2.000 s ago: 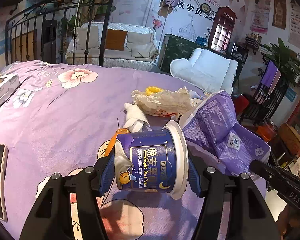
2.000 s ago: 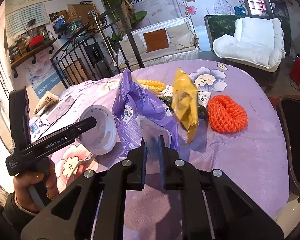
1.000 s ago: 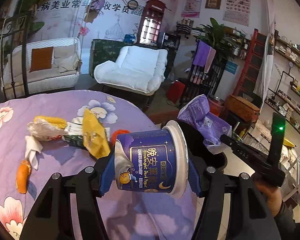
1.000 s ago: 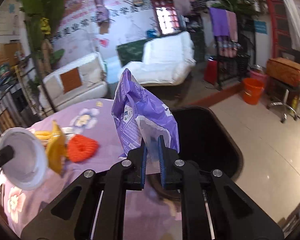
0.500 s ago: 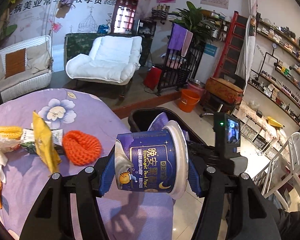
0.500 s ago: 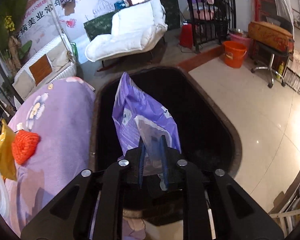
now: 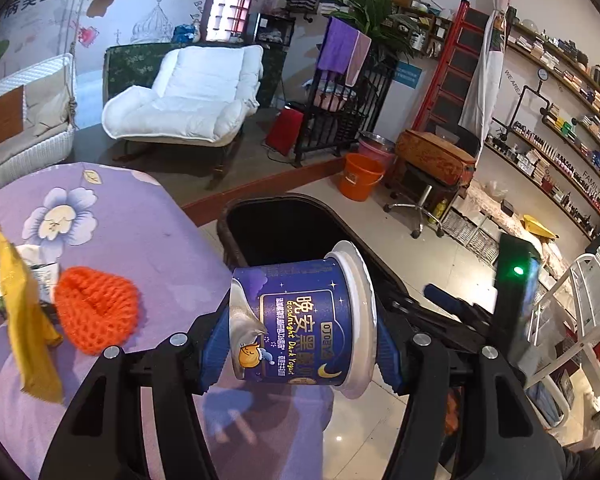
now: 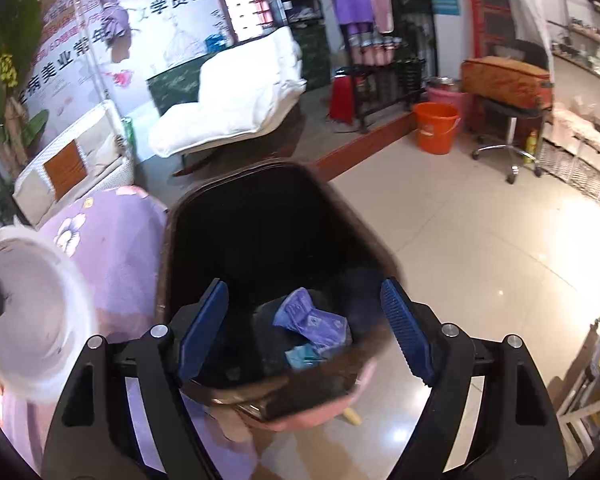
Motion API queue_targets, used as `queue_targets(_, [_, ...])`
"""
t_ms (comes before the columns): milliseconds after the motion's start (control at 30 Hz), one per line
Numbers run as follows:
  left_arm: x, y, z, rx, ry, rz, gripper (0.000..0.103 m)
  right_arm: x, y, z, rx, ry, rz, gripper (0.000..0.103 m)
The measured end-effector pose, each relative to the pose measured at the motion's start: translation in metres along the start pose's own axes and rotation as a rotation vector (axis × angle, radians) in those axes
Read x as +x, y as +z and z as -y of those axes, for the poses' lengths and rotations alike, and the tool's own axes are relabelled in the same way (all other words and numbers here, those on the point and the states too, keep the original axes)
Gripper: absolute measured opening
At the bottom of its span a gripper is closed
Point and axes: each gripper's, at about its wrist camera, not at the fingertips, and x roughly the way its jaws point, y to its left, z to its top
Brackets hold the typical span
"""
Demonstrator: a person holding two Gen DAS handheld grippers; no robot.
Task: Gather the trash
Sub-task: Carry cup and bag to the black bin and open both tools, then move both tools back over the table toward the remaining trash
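My left gripper (image 7: 300, 346) is shut on a blue yogurt cup (image 7: 300, 320) held sideways, rim to the right, over the edge of the purple bedspread (image 7: 132, 236) beside a black trash bin (image 7: 260, 208). In the right wrist view my right gripper (image 8: 305, 330) hangs over the bin (image 8: 166, 240) with its jaws opening wide and nothing pressed between the blue pads (image 8: 204, 320). A purple plastic bag (image 8: 312, 320) lies loose down inside the bin. The cup's white open mouth (image 8: 32, 304) shows at the left of that view.
An orange mesh net (image 7: 96, 312) and a yellow wrapper (image 7: 24, 320) lie on the bedspread with other scraps at the left edge. Beyond the bin are an orange bucket (image 7: 358, 176), a white armchair (image 7: 188, 96), a wheeled stool (image 8: 508, 120) and tiled floor (image 8: 480, 248).
Both grippers swung from the bed to the bin. The right gripper opened and the purple bag dropped from it into the bin. The left gripper still holds the cup.
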Motion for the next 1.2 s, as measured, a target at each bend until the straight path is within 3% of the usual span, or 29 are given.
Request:
queue_targets(400, [0.053, 0.017, 0.029, 0.062, -0.019, -0.068, 0.061, -0.035, -0.018, 0.037, 0.034, -0.044, 0.021, 0.084])
queue_targets(767, [0.098, 0.023, 0.039, 0.080, -0.001, -0.168, 0.061, -0.035, -0.025, 0.030, 0.012, -0.021, 0.001, 0.084])
queue_targets(833, [0.105, 0.023, 0.040, 0.083, 0.009, -0.188, 0.063, -0.034, -0.026, 0.029, 0.007, -0.021, -0.004, 0.084])
queue_targets(900, [0.109, 0.023, 0.039, 0.076, 0.002, -0.196, 0.078, -0.034, -0.028, 0.030, 0.007, -0.021, -0.010, 0.084])
queue_targets(933, [0.108, 0.023, 0.039, 0.077, 0.002, -0.192, 0.081, -0.034, -0.026, 0.033, 0.008, -0.019, -0.013, 0.084])
queue_targets(1200, [0.085, 0.022, 0.036, 0.111, 0.037, -0.138, 0.086, -0.033, -0.027, 0.031, 0.010, -0.019, -0.020, 0.084])
